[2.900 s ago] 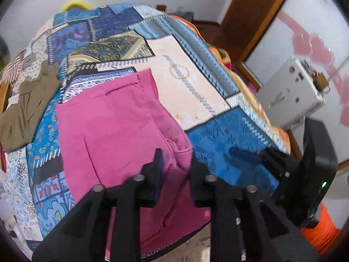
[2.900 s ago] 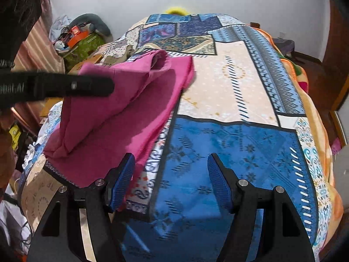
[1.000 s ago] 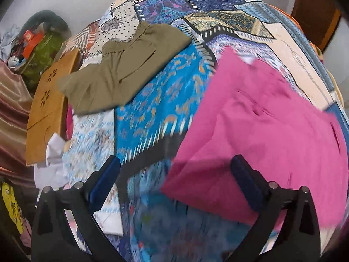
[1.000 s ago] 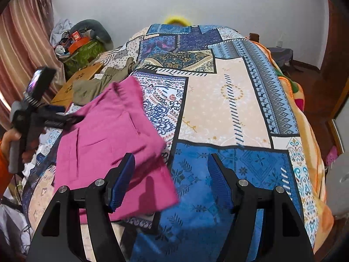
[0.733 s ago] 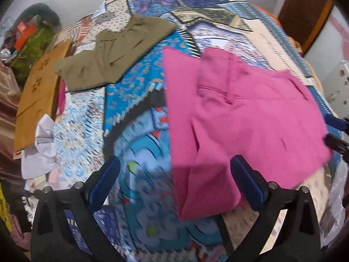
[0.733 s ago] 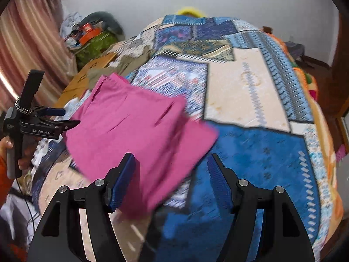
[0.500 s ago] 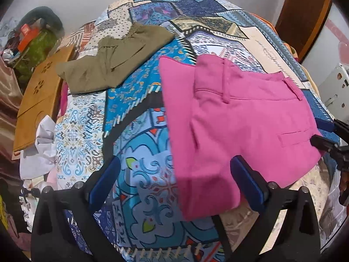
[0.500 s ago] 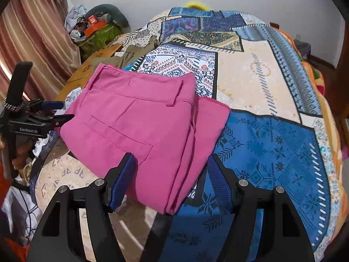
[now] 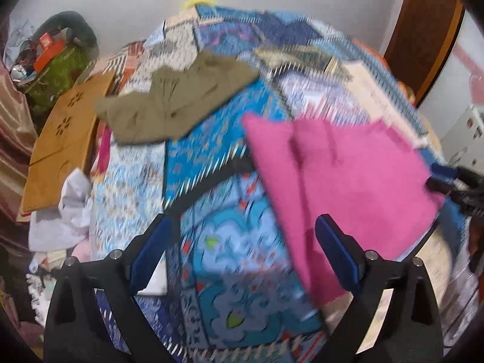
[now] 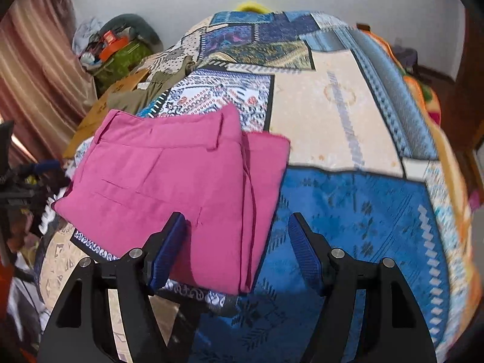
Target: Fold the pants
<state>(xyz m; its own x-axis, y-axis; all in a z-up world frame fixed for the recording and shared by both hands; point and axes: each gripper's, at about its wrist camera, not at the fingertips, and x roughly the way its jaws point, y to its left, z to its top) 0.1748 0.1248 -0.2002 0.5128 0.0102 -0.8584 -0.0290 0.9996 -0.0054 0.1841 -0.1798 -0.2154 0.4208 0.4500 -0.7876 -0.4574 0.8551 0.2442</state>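
The pink pants (image 10: 181, 187) lie folded into a rectangle on the patchwork bedspread (image 10: 348, 115), waistband toward the far side. They also show in the left wrist view (image 9: 348, 178), blurred. My right gripper (image 10: 239, 251) is open and empty, just above the near edge of the pants. My left gripper (image 9: 245, 251) is open and empty, over the bedspread (image 9: 211, 139) to the left of the pants. The right gripper's tips (image 9: 444, 178) show at the pants' right edge in the left wrist view.
An olive green garment (image 9: 175, 103) lies on the bed beyond the pants. A brown cardboard box (image 9: 63, 142) and white cloth (image 9: 60, 211) sit at the bed's left side. A cluttered pile (image 10: 115, 48) stands by the wall. A wooden door (image 9: 423, 39) is at right.
The left gripper let go of the pink pants and swung left. The pants dropped flat, folded, on the bed. Both views are still shifting, and the left one is blurred.
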